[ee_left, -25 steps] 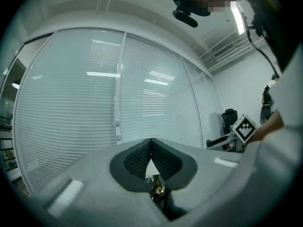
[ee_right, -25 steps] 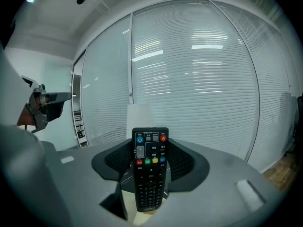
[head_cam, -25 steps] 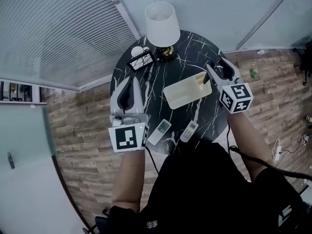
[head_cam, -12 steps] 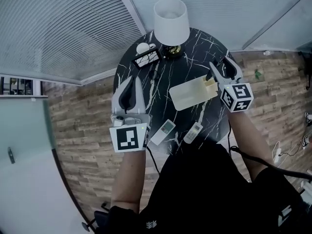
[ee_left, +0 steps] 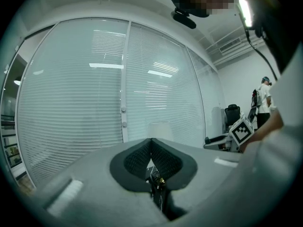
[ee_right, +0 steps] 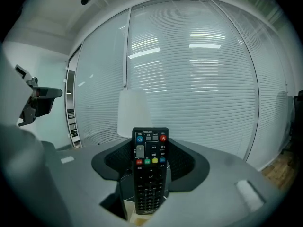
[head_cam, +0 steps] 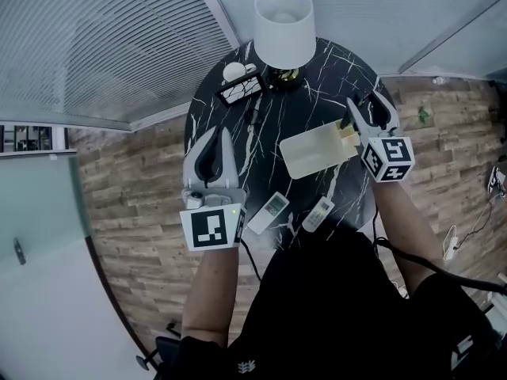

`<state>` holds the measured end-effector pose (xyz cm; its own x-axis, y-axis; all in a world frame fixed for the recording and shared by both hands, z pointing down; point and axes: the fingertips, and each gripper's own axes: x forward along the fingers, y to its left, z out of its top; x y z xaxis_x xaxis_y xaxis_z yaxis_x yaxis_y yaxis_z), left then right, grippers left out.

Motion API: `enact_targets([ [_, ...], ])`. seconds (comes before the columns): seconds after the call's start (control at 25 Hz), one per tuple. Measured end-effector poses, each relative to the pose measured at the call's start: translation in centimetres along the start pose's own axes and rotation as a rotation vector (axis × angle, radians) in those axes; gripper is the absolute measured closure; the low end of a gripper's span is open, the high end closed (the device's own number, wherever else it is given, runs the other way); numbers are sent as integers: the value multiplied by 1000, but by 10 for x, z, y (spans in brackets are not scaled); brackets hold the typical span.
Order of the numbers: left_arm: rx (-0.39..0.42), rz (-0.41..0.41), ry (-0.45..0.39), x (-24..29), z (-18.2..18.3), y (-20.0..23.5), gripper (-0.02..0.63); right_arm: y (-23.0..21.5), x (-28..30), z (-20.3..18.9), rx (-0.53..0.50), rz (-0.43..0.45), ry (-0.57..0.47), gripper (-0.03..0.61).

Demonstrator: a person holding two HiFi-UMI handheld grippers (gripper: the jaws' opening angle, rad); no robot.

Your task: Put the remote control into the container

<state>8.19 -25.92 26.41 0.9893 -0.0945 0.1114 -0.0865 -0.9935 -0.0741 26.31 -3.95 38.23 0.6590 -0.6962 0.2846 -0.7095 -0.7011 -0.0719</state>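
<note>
A black remote control stands upright between the jaws of my right gripper, which is shut on it. Its lower end dips into the cream container. In the head view that gripper hangs over the right end of the cream rectangular container on the round black marble table. My left gripper is shut and empty above the table's left edge. In its own view the left gripper has its pads pressed together with nothing between them.
Two white remotes lie near the table's front edge. A lamp with a white shade stands at the back. Beside the lamp are a small dark frame and a white round object. Blinds and wooden floor surround the table.
The head view has drifted, so the table sits a little higher and further right in the picture. Both grippers keep their places over the table.
</note>
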Motion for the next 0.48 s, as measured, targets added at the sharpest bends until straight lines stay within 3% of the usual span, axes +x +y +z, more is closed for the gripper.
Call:
enact_targets([
  [0.48, -12, -20, 39, 4, -25, 0, 612, -9, -2, -11, 21, -112, -31, 342],
])
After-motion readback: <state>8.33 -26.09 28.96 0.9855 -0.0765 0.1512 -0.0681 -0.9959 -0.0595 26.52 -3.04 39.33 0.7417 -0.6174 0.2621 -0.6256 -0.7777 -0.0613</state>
